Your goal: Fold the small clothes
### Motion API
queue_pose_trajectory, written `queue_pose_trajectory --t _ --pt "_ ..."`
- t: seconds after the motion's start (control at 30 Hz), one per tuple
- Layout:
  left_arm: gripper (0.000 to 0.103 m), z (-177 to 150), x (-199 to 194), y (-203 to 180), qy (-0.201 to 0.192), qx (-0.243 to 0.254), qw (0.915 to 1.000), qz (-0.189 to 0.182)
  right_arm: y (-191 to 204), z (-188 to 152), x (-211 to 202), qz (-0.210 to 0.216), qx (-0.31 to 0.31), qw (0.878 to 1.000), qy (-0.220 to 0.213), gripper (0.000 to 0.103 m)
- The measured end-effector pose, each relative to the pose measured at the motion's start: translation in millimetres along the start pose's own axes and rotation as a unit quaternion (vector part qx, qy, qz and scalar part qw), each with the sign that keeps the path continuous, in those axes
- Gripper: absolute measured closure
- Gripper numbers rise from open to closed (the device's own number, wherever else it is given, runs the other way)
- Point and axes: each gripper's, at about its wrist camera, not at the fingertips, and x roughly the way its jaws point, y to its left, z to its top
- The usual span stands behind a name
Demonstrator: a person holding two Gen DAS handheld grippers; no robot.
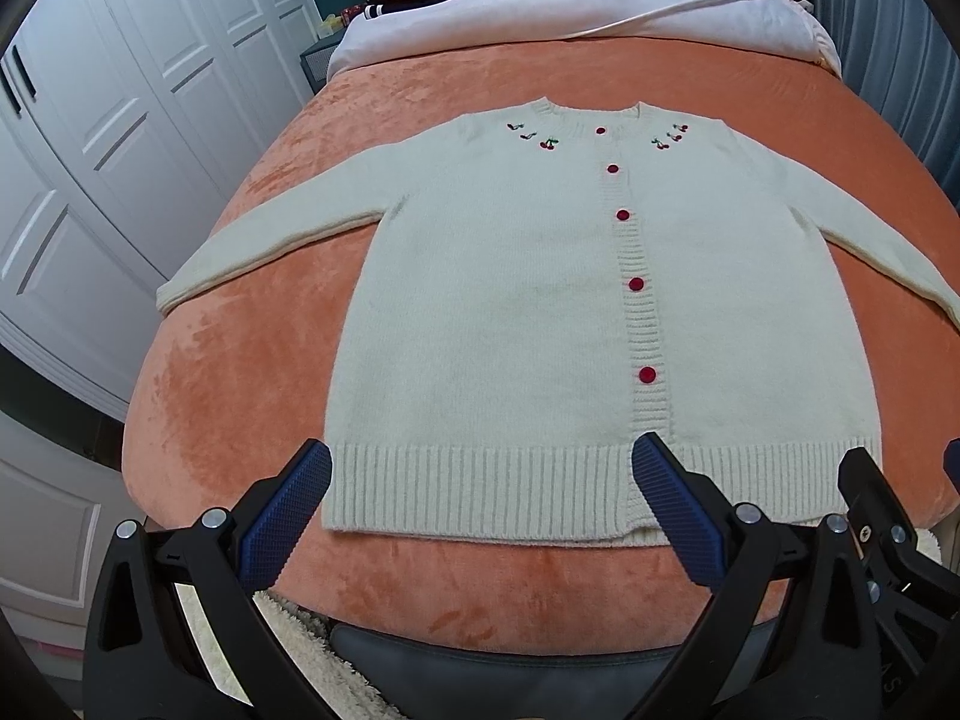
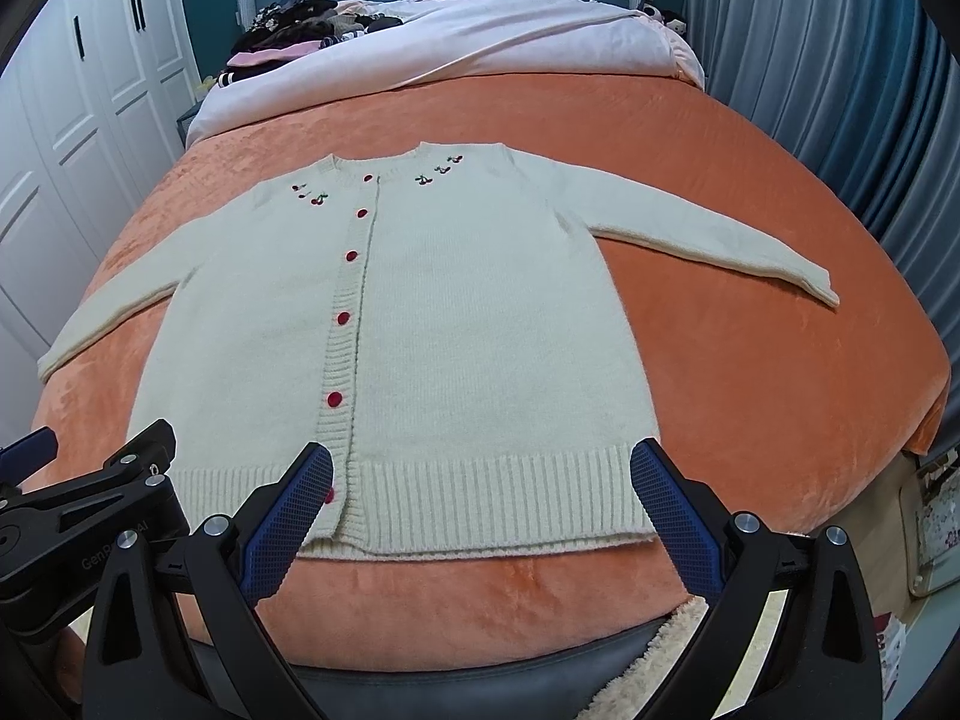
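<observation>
Cream cardigan (image 1: pixel 510 300) flat on orange bed cover (image 1: pixel 240 372), buttoned, both sleeves out, hem nearest the cameras.

Left gripper (image 1: pixel 483 468) and right gripper (image 2: pixel 483 468): fingers spread wide, holding nothing, poised over the ribbed hem; contact with the knit can't be judged. Left view alone shows the left sleeve cuff (image 1: pixel 171 294) whole; right view alone shows the right cuff (image 2: pixel 822 291). Dark clothes pile (image 2: pixel 294 24) beside the white duvet (image 2: pixel 480 42) at the head of the bed.
</observation>
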Motion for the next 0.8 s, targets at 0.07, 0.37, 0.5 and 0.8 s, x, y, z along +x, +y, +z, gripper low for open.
queue_pose_trajectory --t 0.07,0.37,0.5,0.8 --pt "0.005 0.8 2.0 -1.1 0.002 0.000 1.0000 0.001 -0.3 0.3 2.3 0.000 0.001 1.000 0.003 0.005" --pt "0.005 8.7 18.8 -4.7 0.017 -0.011 0.9995 -0.024 -8.5 4.3 22.2 0.031 0.006 0.999 0.018 0.005" --pt "0.005 25.1 34.1 29.3 0.017 -0.082 0.9921 -0.093 -66.4 28.4 50.4 0.078 0.055 0.995 -0.015 0.005" --pt "0.005 37.1 80.4 95.1 0.029 -0.202 0.9761 -0.076 -329.7 89.9 179.4 0.052 0.379 0.923 -0.035 0.010"
